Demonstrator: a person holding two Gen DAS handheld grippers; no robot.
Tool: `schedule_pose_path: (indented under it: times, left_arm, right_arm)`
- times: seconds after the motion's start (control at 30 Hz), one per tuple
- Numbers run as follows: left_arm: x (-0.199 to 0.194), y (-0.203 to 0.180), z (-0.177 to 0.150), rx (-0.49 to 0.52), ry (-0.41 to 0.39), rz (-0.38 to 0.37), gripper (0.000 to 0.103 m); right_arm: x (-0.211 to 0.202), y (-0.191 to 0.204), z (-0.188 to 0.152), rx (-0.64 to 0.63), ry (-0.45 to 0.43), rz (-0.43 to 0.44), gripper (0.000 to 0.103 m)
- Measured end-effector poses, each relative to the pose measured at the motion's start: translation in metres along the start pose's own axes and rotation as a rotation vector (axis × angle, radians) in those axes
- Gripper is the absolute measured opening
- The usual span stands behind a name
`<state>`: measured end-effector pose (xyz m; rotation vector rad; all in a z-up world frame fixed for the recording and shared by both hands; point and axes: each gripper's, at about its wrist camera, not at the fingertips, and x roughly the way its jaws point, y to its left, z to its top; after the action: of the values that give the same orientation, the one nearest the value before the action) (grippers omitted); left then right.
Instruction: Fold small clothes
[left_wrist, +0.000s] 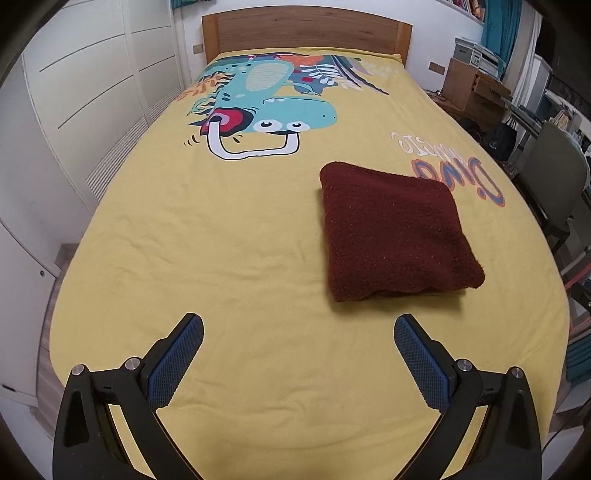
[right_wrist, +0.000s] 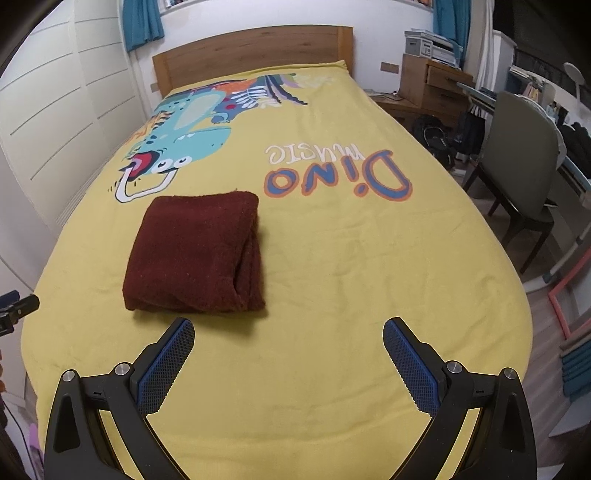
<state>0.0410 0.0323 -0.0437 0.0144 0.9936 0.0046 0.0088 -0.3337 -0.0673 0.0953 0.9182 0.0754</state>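
While both grippers hover above the foot of the bed, a dark red knitted garment (left_wrist: 397, 232) lies folded into a thick, roughly square bundle on the yellow dinosaur-print bedspread (left_wrist: 221, 240). In the left wrist view the bundle sits ahead and to the right of the left gripper (left_wrist: 298, 328), whose blue-padded fingers (left_wrist: 173, 365) stand wide apart with nothing between them. In the right wrist view the same garment (right_wrist: 195, 254) sits ahead and to the left of the right gripper (right_wrist: 289, 330), also spread wide and holding nothing; its left finger (right_wrist: 166, 365) ends just short of the bundle's near edge, not touching it.

That near edge shows the rolled folds, and the bundle's right side shows stacked layers with a dark gap between them. Its far edge lies close to the white looped shape of the dinosaur print (right_wrist: 147, 184), and the "Dino music" lettering (right_wrist: 336, 173) lies beyond it to the right.

Bare bedspread (right_wrist: 369, 277) stretches on every side of the garment: a broad strip toward the right edge of the bed, another toward the left, and more between the bundle and the wooden headboard (left_wrist: 306, 33). White wardrobe doors (left_wrist: 92, 92) run along the left of the bed. On the right stand a grey chair (right_wrist: 524, 155) and a wooden drawer unit (right_wrist: 432, 88), separated from the mattress by a strip of floor. Part of the left gripper (right_wrist: 16, 308) shows at the left border of the right wrist view.
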Motion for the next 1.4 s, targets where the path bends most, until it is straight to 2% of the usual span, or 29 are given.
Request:
schedule_pose_path:
  times: [0.8,1.4]
  left_arm:
    - [0.0053,-0.0045,-0.0072,0.023,0.031,0.003,0.102]
    - [0.0018,-0.0067,-0.0045,0.032,0.019,-0.008,0.102]
  right_arm:
    - [-0.0091,-0.0042,-0.008,-0.004,0.009,-0.015,0.102]
    - [-0.0072,0.0004,-0.004,-0.034,0.021,-0.018,0.102]
